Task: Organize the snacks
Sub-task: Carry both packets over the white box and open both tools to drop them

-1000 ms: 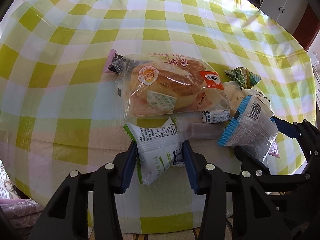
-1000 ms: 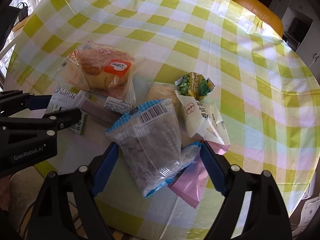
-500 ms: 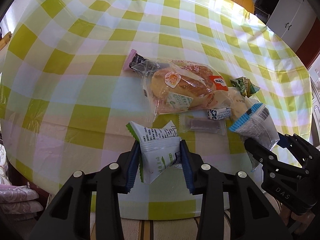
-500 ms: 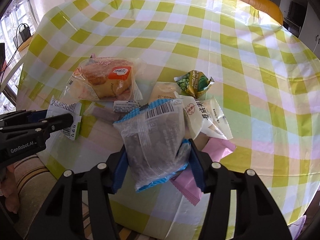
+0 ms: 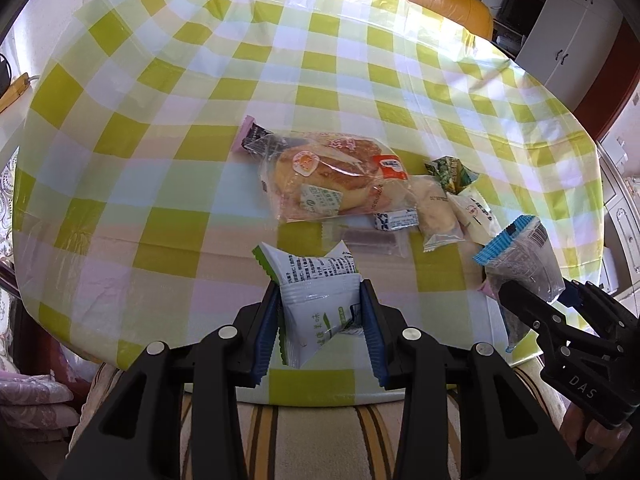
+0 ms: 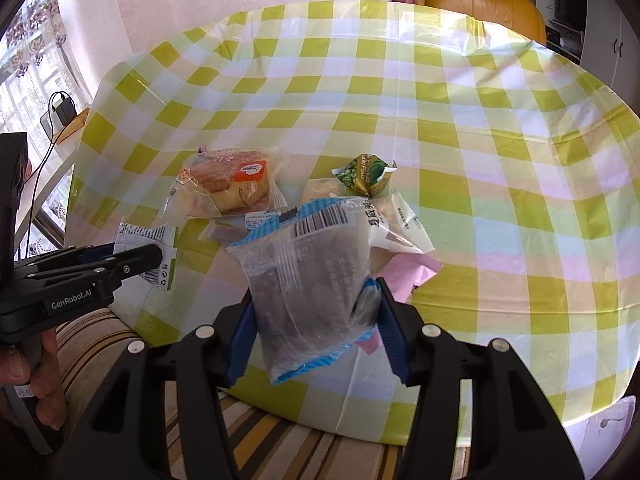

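Left gripper (image 5: 320, 322) clenched a white-and-green foil snack packet (image 5: 316, 308) low in frame; right gripper (image 6: 312, 330) gripped a clear blue-edged plastic packet (image 6: 310, 280).

L gripper (image 5: 320, 332) clamps white-green snack pack (image 5: 316, 300) at 6 o'clock; bread bag (image 5: 332, 178) lies centre on checked tablecloth (image 5: 160, 120); R gripper (image 5: 540, 300) at 4 o'clock pinches clear blue-edged packet (image 5: 524, 256)
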`<state>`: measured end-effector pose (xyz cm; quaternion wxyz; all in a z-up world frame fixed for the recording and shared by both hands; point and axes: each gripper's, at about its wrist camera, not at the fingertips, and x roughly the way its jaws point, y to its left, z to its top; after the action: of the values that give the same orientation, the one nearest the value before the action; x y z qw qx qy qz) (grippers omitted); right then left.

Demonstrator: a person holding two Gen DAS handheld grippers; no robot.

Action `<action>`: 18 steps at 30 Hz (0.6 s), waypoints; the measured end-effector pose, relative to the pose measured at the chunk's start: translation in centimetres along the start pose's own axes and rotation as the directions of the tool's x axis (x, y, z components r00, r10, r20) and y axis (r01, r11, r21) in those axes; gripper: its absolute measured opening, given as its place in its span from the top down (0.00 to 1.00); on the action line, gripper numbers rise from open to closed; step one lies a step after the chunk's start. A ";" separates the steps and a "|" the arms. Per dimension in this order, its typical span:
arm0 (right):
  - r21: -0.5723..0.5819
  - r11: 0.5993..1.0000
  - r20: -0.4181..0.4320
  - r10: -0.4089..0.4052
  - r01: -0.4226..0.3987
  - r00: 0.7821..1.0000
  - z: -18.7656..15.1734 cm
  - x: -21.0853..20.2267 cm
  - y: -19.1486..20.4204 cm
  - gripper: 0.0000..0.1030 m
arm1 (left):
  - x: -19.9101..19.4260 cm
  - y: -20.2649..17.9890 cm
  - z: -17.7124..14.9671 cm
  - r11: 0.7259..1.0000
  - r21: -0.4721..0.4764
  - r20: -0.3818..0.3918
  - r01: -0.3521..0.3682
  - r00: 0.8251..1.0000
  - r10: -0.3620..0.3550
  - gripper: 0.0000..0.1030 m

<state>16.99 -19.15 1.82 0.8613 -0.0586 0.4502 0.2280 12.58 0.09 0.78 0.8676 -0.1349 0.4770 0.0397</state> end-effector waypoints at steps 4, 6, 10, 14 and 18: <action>0.037 0.999 -0.005 -0.022 0.022 1.000 -1.1 -1.2 -1.3 0.47 | -0.4 -2.3 -0.6 0.999 0.045 -0.006 0.024 1.000 -0.024 0.63; 0.055 0.998 -0.006 -0.033 0.033 0.999 -1.7 -1.8 -2.0 0.47 | -0.5 -3.5 -0.8 0.997 0.067 -0.008 0.034 0.999 -0.034 0.63; 0.092 0.994 -0.005 -0.054 0.054 0.999 -2.8 -3.0 -3.7 0.47 | -0.7 -6.1 -1.4 0.991 0.117 -0.013 0.059 0.998 -0.058 0.63; 0.121 0.990 -0.003 -0.077 0.077 0.997 -3.9 -4.1 -5.3 0.47 | -0.7 -8.9 -2.0 0.981 0.176 -0.024 0.085 0.996 -0.082 0.63; 0.155 0.983 -0.003 -0.096 0.096 0.995 -5.0 -5.0 -6.9 0.47 | -0.6 -11.5 -2.7 0.967 0.230 -0.036 0.107 0.994 -0.101 0.63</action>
<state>13.86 -28.51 2.20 0.8742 -0.0126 0.4614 0.1505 12.31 -11.61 2.21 0.8724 -0.0583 0.4811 -0.0632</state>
